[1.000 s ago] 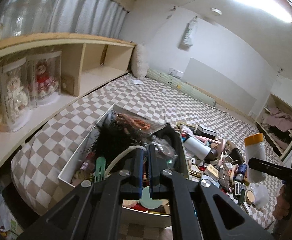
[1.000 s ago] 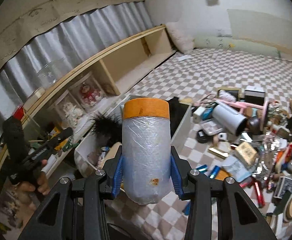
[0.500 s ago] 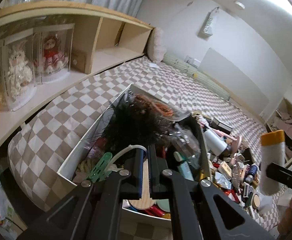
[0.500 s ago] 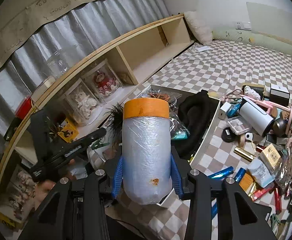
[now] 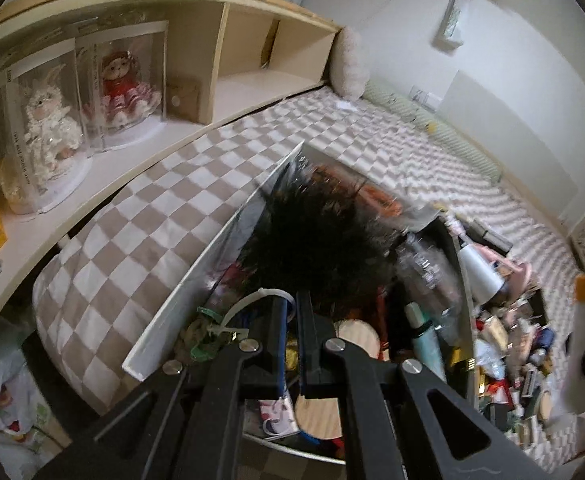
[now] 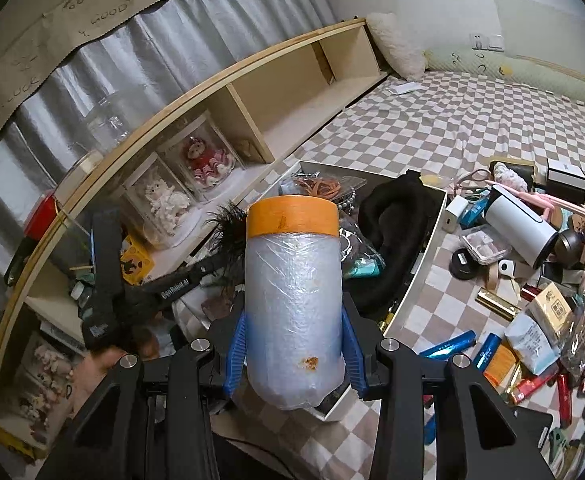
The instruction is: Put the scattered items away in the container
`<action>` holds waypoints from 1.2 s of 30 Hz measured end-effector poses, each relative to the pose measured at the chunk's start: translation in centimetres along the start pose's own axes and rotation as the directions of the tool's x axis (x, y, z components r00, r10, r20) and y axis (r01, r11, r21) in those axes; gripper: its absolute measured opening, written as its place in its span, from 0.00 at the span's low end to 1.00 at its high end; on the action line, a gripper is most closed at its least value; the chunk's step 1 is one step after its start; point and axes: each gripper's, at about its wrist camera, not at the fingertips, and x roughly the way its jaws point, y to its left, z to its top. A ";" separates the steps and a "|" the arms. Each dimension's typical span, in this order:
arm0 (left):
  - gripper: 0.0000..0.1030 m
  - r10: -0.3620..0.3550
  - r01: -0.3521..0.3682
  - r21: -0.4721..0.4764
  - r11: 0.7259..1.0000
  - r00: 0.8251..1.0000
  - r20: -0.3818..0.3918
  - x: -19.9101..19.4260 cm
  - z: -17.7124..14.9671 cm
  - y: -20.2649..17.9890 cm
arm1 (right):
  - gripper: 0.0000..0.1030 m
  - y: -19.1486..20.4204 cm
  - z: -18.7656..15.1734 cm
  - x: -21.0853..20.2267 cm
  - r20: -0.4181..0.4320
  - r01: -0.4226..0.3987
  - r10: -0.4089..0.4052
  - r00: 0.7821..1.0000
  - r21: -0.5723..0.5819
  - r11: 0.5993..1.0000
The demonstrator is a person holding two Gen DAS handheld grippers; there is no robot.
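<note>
Clamped between the blue pads of the right tool (image 6: pixel 292 354) is a bottle (image 6: pixel 292 300) wrapped in bubble film, held upright with its orange cap (image 6: pixel 291 216) on top. The bottle is carried in the air above the near end of the container (image 6: pixel 420 276), which lies on the checked bed (image 6: pixel 432 120).

The left tool (image 5: pixel 291 320) is held low over the same container, pointed down into it. Its two fingers are brought almost together, with only a narrow slit left between them, and nothing is gripped there; a white cable tie (image 5: pixel 248 304) is looped at the left finger. In the right wrist view, the left tool is seen from the side, grasped by a hand (image 6: pixel 100 364) at the lower left.

The container is a long white tray with low walls, and it is crowded. Inside it are seen a black feathery tuft (image 5: pixel 324 248), a black fabric bundle (image 6: pixel 396 232), a clear bag of orange bands (image 6: pixel 320 188), a pale green tube (image 5: pixel 424 336) and a round wooden disc (image 5: pixel 358 334).

Two boxed dolls are kept on the wooden shelf (image 6: pixel 284 92) beside the bed: one in white (image 5: pixel 46 120) and one in red (image 5: pixel 122 84).

To the right of the container, many small things are scattered on the bed, among them one white cylinder (image 6: pixel 520 224), two blue tubes (image 6: pixel 448 346) and one black box (image 6: pixel 564 178).
</note>
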 end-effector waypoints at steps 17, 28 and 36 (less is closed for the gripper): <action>0.69 0.011 -0.009 -0.078 0.997 0.999 0.032 -1.7 -0.8 0.0 | 0.41 1.5 0.3 4.2 -0.083 -0.074 0.071 0.994 -0.045 0.996; 0.70 0.003 0.015 -0.093 0.996 0.981 0.192 -5.3 0.4 -0.8 | 0.41 2.2 -0.2 8.3 -0.158 -0.083 0.065 0.985 -0.111 0.990; 0.70 -0.064 0.077 -0.047 0.996 0.972 0.227 -7.3 0.6 -2.7 | 0.41 2.5 -0.1 11.7 -0.224 -0.211 0.195 0.955 -0.053 0.976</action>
